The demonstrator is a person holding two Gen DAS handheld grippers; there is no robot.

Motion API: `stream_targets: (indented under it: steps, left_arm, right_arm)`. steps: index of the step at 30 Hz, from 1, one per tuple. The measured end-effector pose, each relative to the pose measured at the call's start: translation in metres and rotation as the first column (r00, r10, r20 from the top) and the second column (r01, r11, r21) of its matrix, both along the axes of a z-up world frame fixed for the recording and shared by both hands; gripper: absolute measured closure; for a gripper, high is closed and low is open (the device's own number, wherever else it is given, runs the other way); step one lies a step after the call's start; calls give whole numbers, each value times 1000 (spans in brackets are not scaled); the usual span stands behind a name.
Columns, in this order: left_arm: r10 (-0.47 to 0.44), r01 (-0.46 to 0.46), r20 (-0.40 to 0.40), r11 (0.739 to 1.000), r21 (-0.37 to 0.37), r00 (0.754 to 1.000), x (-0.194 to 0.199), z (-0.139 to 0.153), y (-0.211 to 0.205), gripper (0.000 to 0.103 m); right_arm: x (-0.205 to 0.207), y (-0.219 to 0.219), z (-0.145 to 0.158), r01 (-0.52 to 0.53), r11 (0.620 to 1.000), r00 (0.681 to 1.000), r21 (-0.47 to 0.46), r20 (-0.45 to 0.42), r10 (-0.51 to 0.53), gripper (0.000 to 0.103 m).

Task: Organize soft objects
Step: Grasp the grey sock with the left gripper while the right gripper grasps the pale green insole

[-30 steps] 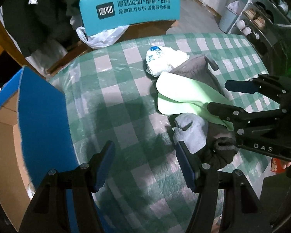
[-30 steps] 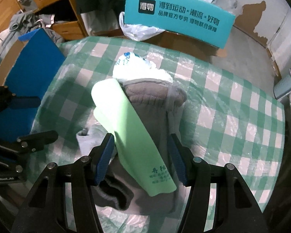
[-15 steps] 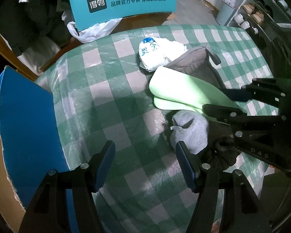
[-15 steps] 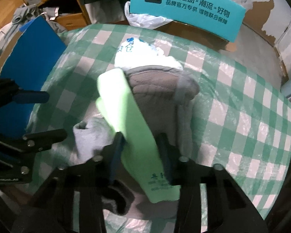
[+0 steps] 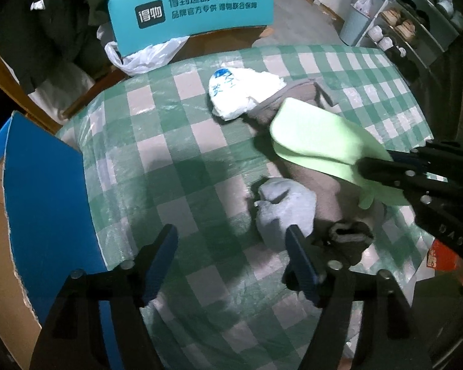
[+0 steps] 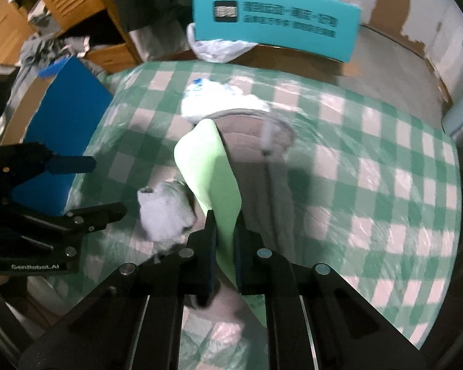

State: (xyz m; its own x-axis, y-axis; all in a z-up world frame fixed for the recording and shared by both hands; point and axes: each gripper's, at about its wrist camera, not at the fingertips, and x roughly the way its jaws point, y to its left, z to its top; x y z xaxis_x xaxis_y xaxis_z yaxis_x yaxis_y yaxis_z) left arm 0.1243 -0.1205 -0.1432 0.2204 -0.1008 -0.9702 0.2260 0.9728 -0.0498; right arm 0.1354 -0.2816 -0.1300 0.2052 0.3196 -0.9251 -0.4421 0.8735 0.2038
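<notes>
The right gripper (image 6: 222, 231) is clamping the green sheet (image 6: 210, 172), its jaws having just closed, peeling it off the clothes pile. The left gripper (image 5: 231, 252) is waiting with jaws apart, having just widened, over the grey sock (image 5: 285, 206).

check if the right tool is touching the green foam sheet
Touching. In the right wrist view the right tool has just closed, both pads pressed on the green foam sheet, which stands bent between them. The left wrist view agrees.

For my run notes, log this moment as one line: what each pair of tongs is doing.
right tongs: shut on green sheet, lifting it off the pile | left tongs: open, empty, above checked tablecloth
</notes>
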Motion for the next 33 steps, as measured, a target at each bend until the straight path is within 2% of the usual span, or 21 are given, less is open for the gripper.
stream_targets:
  steps: [8, 12, 21, 23, 25, 31, 33]
  left_arm:
    - [-17, 17, -5, 1000, -15, 1000, 2, -2, -17, 27]
    - [-9, 8, -26, 999, -42, 1000, 6, -9, -24, 27]
    - [-2, 0, -51, 1000, -26, 999, 11, -27, -30, 27]
    - [-4, 3, -55, 1000, -27, 998, 11, -31, -31, 27]
    - [-11, 10, -56, 1000, -25, 998, 12, -34, -33, 27]
    - [-29, 27, -46, 999, -45, 999, 12, -38, -34, 27]
    - [-35, 33, -44, 998, -47, 998, 11, -38, -34, 31]
  right_arm:
    - [-9, -40, -4, 111, 994, 993, 17, -27, -111, 94]
    - [-10, -46, -12, 120, 992, 992, 43, -47, -118, 94]
    - [-3, -47, -26, 129, 987, 988, 100, -97, -119, 93]
    - [-2, -45, -31, 127, 987, 987, 101, -110, -116, 88]
    - [-1, -42, -35, 122, 987, 987, 100, -116, -110, 78]
    - [3, -36, -43, 111, 990, 987, 89, -125, -100, 78]
    - [3, -33, -44, 102, 991, 988, 86, -126, -91, 78]
